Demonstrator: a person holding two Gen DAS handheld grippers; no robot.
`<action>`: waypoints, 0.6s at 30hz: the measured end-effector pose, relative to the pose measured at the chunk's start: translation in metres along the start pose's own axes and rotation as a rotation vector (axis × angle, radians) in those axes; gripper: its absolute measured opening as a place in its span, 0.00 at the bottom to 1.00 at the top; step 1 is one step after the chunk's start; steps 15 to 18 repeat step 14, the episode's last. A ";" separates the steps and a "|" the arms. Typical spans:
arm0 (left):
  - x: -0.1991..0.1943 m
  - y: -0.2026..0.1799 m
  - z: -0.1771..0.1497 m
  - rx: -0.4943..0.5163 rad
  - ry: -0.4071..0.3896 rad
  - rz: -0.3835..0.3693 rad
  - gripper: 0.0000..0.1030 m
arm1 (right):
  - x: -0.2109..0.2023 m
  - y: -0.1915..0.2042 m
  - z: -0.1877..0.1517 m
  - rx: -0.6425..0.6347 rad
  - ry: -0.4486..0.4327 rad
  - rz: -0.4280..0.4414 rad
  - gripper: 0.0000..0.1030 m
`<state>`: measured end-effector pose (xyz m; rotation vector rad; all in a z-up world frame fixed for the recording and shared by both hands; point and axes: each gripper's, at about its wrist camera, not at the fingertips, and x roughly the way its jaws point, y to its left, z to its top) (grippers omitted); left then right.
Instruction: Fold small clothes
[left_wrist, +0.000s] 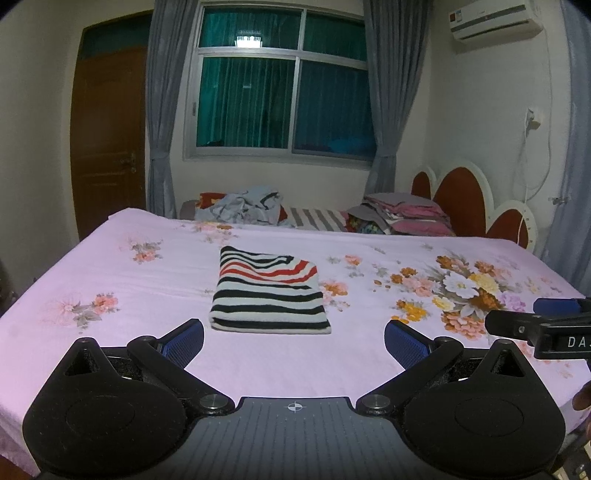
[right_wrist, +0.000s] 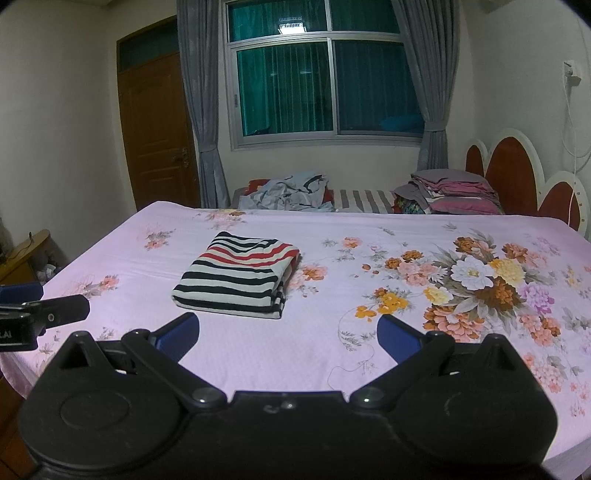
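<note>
A striped garment (left_wrist: 269, 291), black, white and red, lies folded into a neat rectangle on the pink floral bedsheet (left_wrist: 155, 280); it also shows in the right wrist view (right_wrist: 240, 275). My left gripper (left_wrist: 293, 341) is open and empty, held above the sheet just short of the garment's near edge. My right gripper (right_wrist: 288, 338) is open and empty, near and to the right of the garment. The right gripper also shows at the right edge of the left wrist view (left_wrist: 543, 325). The left gripper shows at the left edge of the right wrist view (right_wrist: 40, 310).
A crumpled grey-blue pile of clothes (left_wrist: 245, 208) and a stack of folded pink and grey bedding (left_wrist: 406, 214) lie at the far side of the bed. A red and white headboard (left_wrist: 465, 199) is at the right. A window, curtains and a wooden door (left_wrist: 107, 144) are behind.
</note>
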<state>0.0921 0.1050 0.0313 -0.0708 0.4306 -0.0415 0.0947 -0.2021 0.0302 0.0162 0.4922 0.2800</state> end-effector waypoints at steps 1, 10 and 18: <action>-0.001 0.000 0.000 0.003 -0.003 -0.002 1.00 | 0.000 0.000 0.000 0.000 0.000 0.000 1.00; -0.001 -0.001 0.000 0.018 -0.022 -0.005 1.00 | 0.003 -0.005 0.001 -0.013 -0.001 0.015 1.00; -0.001 0.000 0.000 0.003 -0.004 0.002 1.00 | 0.002 -0.005 0.002 -0.012 0.002 0.018 1.00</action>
